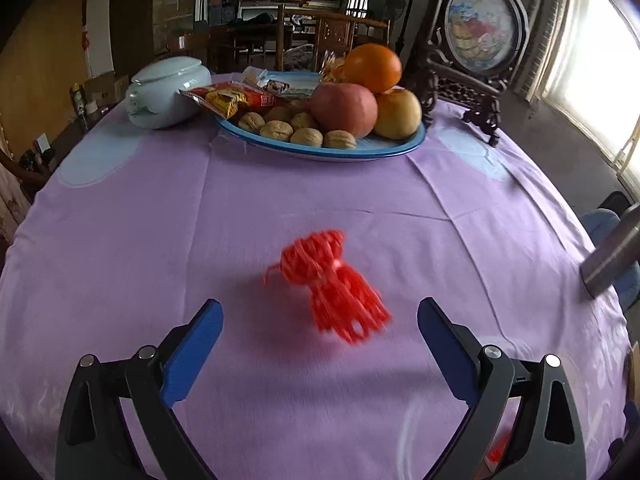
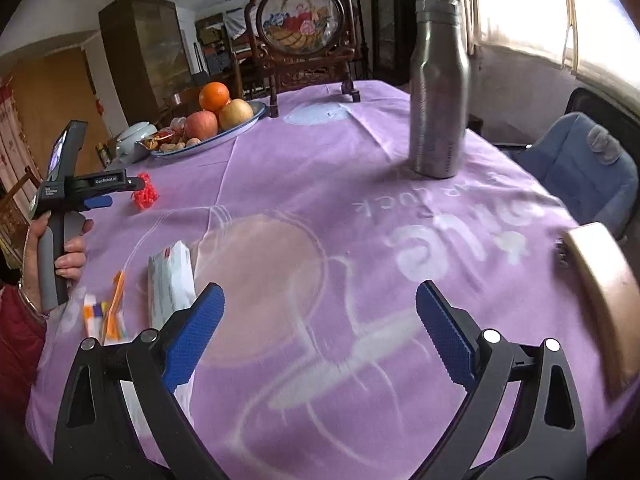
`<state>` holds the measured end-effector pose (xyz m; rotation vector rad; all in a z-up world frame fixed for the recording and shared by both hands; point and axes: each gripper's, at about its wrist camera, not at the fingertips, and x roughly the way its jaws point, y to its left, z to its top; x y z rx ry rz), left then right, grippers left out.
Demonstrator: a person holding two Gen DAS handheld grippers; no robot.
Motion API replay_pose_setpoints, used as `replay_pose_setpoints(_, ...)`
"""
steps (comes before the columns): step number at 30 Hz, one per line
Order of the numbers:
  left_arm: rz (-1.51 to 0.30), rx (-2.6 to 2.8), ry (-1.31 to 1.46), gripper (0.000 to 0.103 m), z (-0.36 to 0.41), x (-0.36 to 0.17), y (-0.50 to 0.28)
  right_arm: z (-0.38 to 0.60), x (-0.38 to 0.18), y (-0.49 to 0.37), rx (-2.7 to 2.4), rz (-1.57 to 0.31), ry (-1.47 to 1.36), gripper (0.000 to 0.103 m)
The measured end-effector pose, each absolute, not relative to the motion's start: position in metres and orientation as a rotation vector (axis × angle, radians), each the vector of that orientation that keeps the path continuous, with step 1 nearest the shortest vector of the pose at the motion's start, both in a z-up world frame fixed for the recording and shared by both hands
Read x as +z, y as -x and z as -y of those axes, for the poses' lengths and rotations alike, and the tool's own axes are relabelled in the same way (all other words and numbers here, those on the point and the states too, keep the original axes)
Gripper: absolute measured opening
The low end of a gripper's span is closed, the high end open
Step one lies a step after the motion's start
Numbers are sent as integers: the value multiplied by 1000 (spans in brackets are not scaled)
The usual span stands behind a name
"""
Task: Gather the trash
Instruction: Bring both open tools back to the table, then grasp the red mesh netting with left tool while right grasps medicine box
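A red foam fruit net (image 1: 332, 284) lies on the purple tablecloth (image 1: 160, 220), just ahead of my open, empty left gripper (image 1: 320, 312). It also shows in the right wrist view (image 2: 145, 194), in front of the left gripper (image 2: 104, 194). My right gripper (image 2: 320, 300) is open and empty above the cloth. A white wrapper (image 2: 172, 284) lies by its left finger. Small orange and white scraps (image 2: 106, 314) lie further left.
A blue plate (image 1: 384, 146) with fruit, walnuts and snack packets stands at the back, a pale lidded pot (image 1: 168, 92) to its left. A steel bottle (image 2: 438, 92) stands right. A framed screen (image 2: 302, 36) stands behind. A wooden piece (image 2: 604, 304) and blue chair (image 2: 580, 168) lie right.
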<state>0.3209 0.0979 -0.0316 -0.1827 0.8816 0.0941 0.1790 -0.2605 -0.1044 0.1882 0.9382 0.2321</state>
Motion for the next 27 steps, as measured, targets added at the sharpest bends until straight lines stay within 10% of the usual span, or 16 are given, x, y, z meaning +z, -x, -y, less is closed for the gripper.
replay_pose_setpoints(9,-917,76,205,92,-108,-54,-352,255,-133,-206,271,-1077,-291,93)
replay_pose_setpoints(20,-895,82,140,31,-95,-56,-350,260,-147,-211,274,-1141,-359,93)
replay_pose_setpoints(27,-892,27,153,31,-89,-51,-330,260,-148,-212,260,-1147,-355,95)
